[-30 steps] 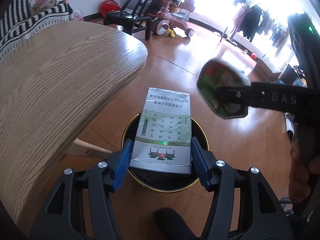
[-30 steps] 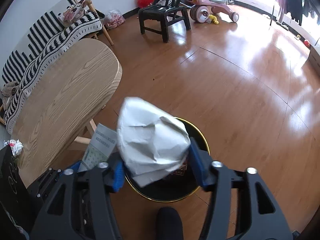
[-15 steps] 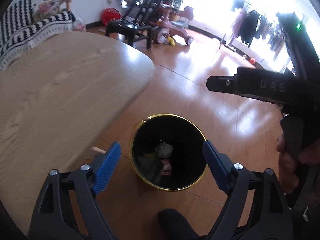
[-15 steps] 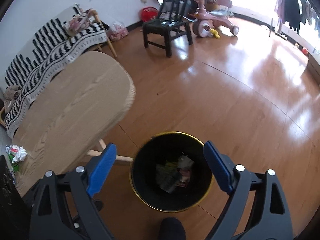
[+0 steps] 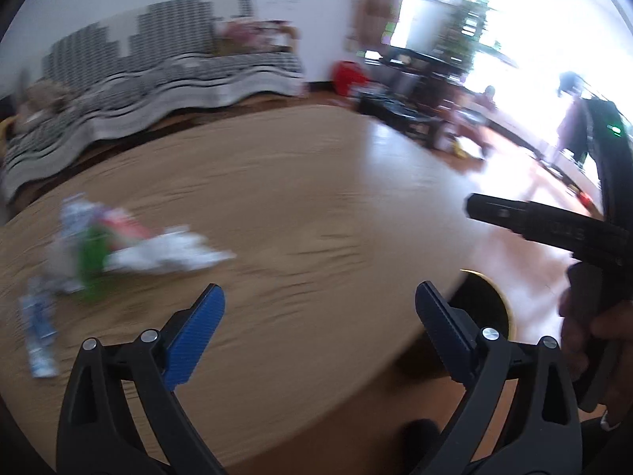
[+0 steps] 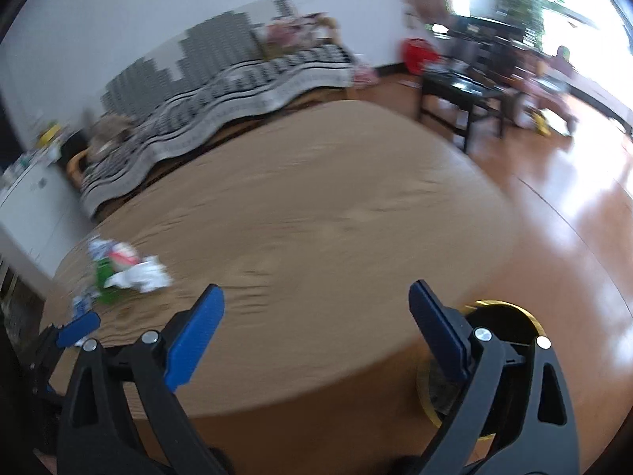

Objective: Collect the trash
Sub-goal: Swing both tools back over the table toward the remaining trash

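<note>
Left claw (image 5: pixel 318 318): tilted down over the desk (image 5: pixel 300 213), jaws just opened wide, nothing between them.
Trash (image 5: pixel 118 249): blurred heap on desk, left of and beyond claw.
Bin (image 5: pixel 484 306): right of claw, mostly hidden by desk edge.
Right claw (image 6: pixel 314 314): same tilt, just opened wide, empty.
Trash (image 6: pixel 126 271): far left.
Bin (image 6: pixel 502 320): behind right finger; contents unclear.
</note>
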